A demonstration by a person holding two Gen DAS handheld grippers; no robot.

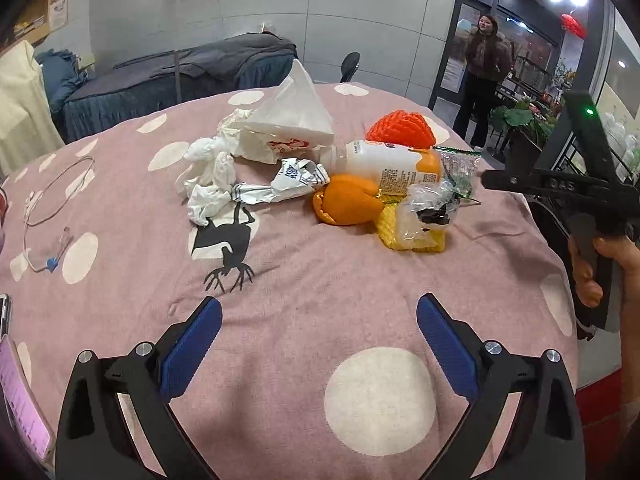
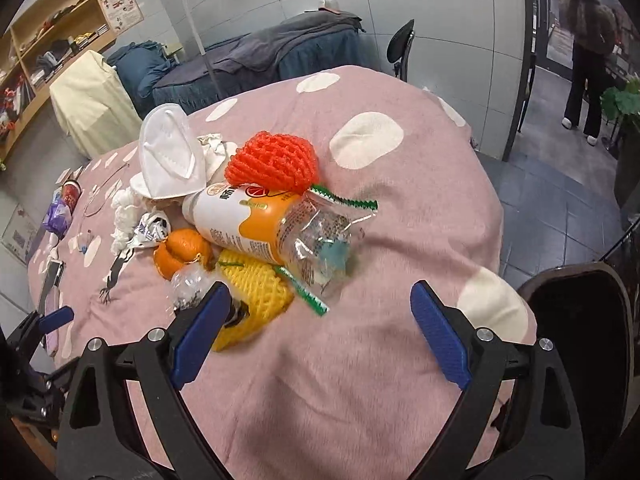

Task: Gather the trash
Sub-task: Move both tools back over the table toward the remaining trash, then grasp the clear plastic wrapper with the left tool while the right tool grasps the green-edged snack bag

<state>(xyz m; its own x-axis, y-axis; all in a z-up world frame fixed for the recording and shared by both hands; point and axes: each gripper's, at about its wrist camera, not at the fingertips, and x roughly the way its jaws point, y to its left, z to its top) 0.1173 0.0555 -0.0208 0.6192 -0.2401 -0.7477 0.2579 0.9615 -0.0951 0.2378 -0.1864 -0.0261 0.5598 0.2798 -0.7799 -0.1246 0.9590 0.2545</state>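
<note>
Right wrist view, yellow foam net (image 2: 256,300) partly hidden behind right gripper (image 2: 320,320), perhaps touching

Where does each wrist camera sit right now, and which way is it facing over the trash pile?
Left wrist view: on the left gripper, low at the near edge of the pink polka-dot cloth, facing the pile; jaws open, with the right gripper and the holding hand at right.
Right wrist view: on the right gripper, higher and nearer, looking down on the pile's right end; jaws open, left gripper at lower left.
Shared: the white-and-orange plastic bottle, red foam fruit net, yellow foam net.
</note>
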